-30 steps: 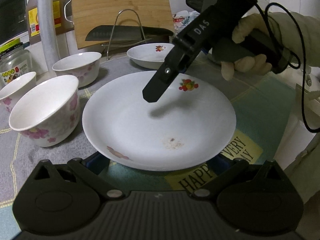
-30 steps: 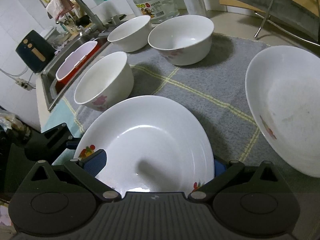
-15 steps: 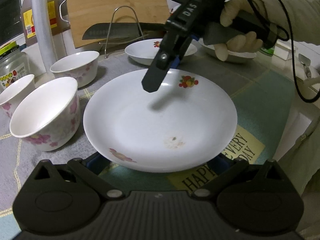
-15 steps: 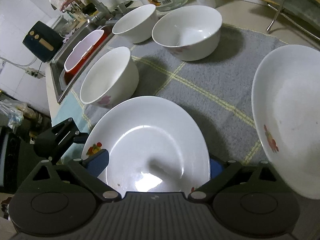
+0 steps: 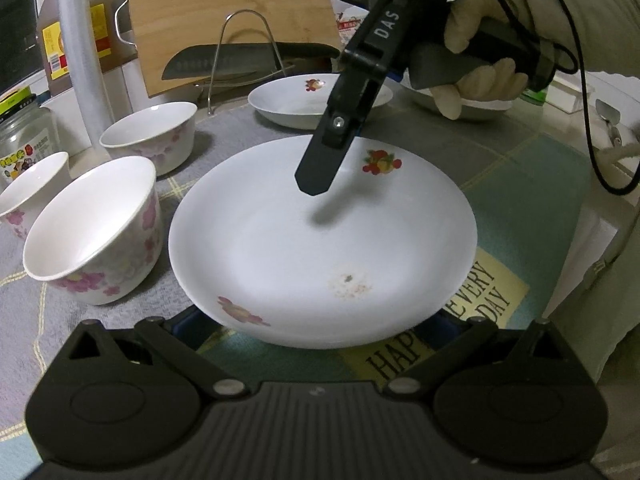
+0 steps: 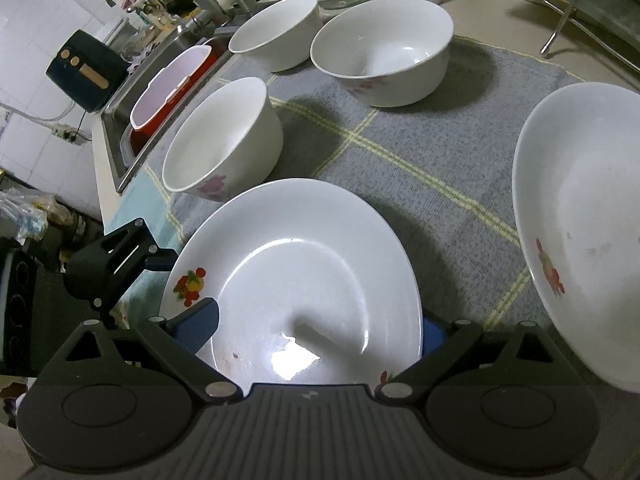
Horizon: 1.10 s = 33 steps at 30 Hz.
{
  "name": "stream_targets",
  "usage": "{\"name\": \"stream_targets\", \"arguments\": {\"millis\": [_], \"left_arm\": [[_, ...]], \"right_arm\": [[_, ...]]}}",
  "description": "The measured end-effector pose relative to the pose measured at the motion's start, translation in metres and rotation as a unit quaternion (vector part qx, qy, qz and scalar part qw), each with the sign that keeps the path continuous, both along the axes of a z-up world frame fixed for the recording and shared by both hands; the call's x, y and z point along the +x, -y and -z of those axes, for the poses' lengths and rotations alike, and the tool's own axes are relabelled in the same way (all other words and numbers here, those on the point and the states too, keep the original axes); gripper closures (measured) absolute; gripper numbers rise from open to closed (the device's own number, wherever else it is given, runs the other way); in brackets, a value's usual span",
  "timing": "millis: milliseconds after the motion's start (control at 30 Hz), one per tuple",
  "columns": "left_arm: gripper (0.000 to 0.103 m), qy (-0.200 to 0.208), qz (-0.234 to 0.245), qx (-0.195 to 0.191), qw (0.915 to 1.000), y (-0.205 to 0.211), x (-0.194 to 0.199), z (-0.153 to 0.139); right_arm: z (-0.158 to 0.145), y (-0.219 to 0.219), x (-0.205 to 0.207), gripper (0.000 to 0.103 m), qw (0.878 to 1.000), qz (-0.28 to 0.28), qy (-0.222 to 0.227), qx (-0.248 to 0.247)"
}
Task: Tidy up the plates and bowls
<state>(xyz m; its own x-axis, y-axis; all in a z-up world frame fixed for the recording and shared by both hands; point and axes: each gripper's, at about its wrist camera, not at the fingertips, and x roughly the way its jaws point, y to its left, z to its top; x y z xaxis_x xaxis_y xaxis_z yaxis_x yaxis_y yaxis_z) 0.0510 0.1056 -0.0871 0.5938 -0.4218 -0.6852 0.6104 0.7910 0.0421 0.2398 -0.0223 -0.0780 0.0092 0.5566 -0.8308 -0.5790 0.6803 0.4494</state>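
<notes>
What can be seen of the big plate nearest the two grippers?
The big plate is a shallow, round white dish, glazed like ceramic, with a fruit motif on one rim, pink flowers on the opposite rim, and a small brownish stain inside. It lies upright where the grey checked mat meets a teal printed cloth. The left gripper brackets its near edge; the right gripper straddles the far rim, one finger over the inside. Contact cannot be judged.

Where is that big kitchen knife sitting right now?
In the left wrist view the knife lies at the back of the counter, across a wire rack, in front of the wooden cutting board and behind the small plate.
</notes>
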Motion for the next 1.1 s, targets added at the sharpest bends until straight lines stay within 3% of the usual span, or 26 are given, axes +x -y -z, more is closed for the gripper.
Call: {"name": "stream_targets", "arguments": {"millis": [567,1100], "left_arm": [[0.000,0.001,0.003,-0.001,1.0000,0.005,-0.002,-0.009],[0.000,-0.001,0.003,0.001,1.0000,0.036,-0.003,-0.020]], "right_arm": [[-0.014,0.009,-0.013,0.003,1.000,-0.005,0.020,0.007],[-0.027,0.043,-0.022,0.003,0.999,-0.001,0.032,0.015]]}}
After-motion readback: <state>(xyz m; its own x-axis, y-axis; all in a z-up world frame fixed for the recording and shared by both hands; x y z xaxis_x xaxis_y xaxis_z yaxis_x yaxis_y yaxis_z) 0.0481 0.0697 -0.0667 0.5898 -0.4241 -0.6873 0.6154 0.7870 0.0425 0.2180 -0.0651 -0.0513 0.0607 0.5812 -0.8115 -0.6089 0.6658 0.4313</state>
